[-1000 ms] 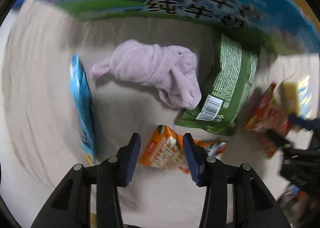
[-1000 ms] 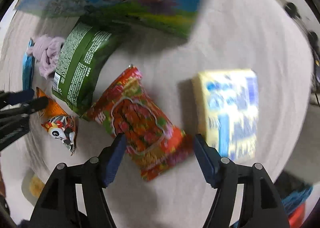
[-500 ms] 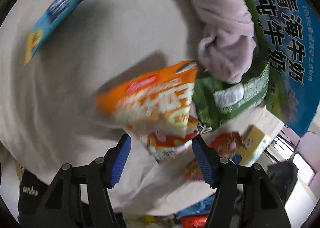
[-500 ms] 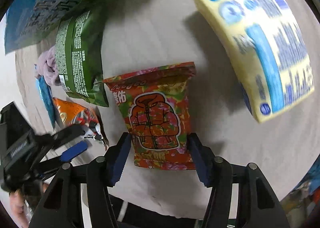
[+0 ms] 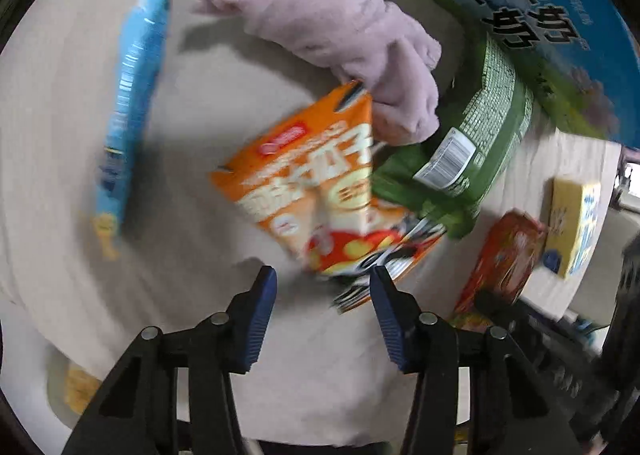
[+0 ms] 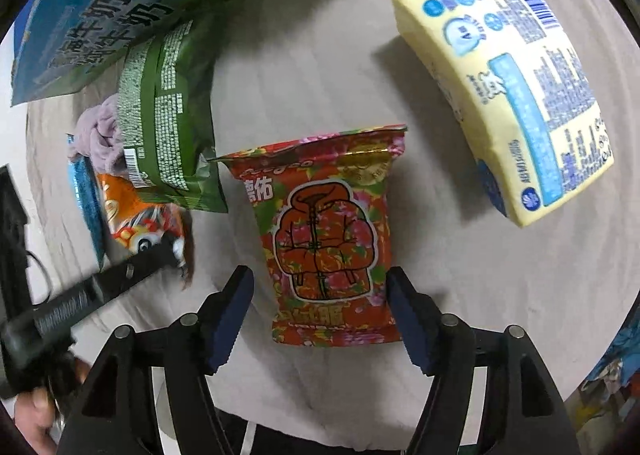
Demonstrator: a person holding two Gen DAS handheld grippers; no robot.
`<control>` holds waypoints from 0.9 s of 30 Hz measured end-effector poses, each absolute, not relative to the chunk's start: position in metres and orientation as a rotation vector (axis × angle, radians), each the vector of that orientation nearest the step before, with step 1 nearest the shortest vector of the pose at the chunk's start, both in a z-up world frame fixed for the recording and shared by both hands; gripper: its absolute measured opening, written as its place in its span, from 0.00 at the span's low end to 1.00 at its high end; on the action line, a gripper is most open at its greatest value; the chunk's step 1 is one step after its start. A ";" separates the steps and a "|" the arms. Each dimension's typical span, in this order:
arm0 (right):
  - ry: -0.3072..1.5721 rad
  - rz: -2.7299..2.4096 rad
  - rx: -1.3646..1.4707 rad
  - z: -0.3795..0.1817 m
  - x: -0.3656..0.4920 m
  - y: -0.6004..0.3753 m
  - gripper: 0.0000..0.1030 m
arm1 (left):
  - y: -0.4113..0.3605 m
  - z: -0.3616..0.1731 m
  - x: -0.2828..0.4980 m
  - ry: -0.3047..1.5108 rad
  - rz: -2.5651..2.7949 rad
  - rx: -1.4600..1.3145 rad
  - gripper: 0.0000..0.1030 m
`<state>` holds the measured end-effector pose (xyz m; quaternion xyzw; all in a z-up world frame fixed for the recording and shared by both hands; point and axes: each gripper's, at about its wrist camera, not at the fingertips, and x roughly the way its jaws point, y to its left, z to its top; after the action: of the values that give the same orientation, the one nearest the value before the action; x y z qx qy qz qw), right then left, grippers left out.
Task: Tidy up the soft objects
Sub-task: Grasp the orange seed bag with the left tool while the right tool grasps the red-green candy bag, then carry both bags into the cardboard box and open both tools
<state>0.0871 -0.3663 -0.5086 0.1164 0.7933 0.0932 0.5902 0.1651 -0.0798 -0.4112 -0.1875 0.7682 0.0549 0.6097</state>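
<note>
My left gripper (image 5: 322, 291) is open, its blue pads just short of the lower edge of an orange snack bag (image 5: 320, 183) that lies on the grey cloth beside a lilac plush cloth (image 5: 348, 39) and a green bag (image 5: 468, 151). My right gripper (image 6: 320, 295) is open, its jaws on either side of the bottom of a red floral snack bag (image 6: 324, 231), apart from it. The orange bag (image 6: 136, 215), green bag (image 6: 168, 115) and lilac cloth (image 6: 96, 131) also show at the left of the right wrist view, with the left gripper's black arm (image 6: 80, 299) over them.
A yellow tissue pack (image 6: 516, 83) lies right of the red bag. A blue-green milk carton box (image 6: 120, 3) lies flat at the back. A thin blue packet (image 5: 132, 95) lies at the left. The table edge runs along the right.
Both views have swung. The left gripper has come in closer to the orange bag's lower edge. The right gripper has moved forward around the red bag's bottom.
</note>
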 end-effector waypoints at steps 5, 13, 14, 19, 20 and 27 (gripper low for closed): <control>1.834 0.204 0.274 -0.524 0.087 -0.334 0.73 | -0.023 -0.402 0.154 1.674 0.229 -0.824 0.61; 1.818 0.154 0.207 -0.563 0.093 -0.293 0.54 | -0.002 -0.429 0.185 1.705 0.246 -0.723 0.45; 1.831 0.158 0.201 -0.563 0.091 -0.293 0.52 | -0.012 -0.424 0.190 1.721 0.205 -0.583 0.42; 1.887 0.190 0.132 -0.567 0.071 -0.293 0.52 | -0.061 -0.415 0.200 1.746 0.107 -0.064 0.41; 1.882 0.189 0.115 -0.569 0.068 -0.290 0.52 | -0.063 -0.417 0.200 1.748 0.110 -0.046 0.42; 1.856 0.114 0.021 -0.576 0.057 -0.266 0.54 | -0.073 -0.441 0.188 1.732 0.162 -0.127 0.43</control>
<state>0.0568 -0.2659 -0.5760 0.0092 0.8000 0.0492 0.5980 0.1882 -0.0733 -0.4409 -0.0558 0.7602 0.0709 0.6433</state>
